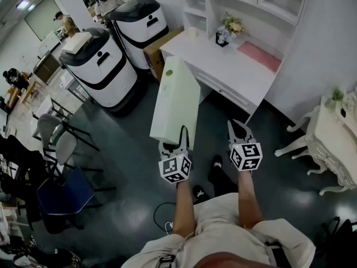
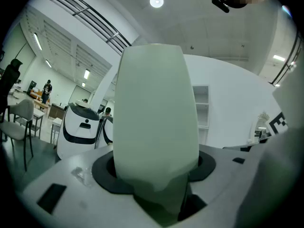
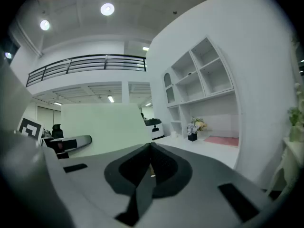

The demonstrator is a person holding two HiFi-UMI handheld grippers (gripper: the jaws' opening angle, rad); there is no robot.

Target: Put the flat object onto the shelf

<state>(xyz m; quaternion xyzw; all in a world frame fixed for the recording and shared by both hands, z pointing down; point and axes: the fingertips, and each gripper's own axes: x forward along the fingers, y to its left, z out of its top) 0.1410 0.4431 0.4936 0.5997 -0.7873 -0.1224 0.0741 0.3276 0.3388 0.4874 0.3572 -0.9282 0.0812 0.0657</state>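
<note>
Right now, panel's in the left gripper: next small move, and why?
Probably carry the flat panel forward toward the shelf: the left gripper grips its near end, over the floor, short of the white desk. Right gripper is shut, empty.

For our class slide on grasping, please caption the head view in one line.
Left gripper grips a pale green flat board; right gripper is shut and empty, before a white desk.

Shelf bays [image 3: 213, 80] free; desk [image 3: 202, 150] below w/ flowers [image 3: 195, 126], pink mat [image 3: 222, 140].
</note>
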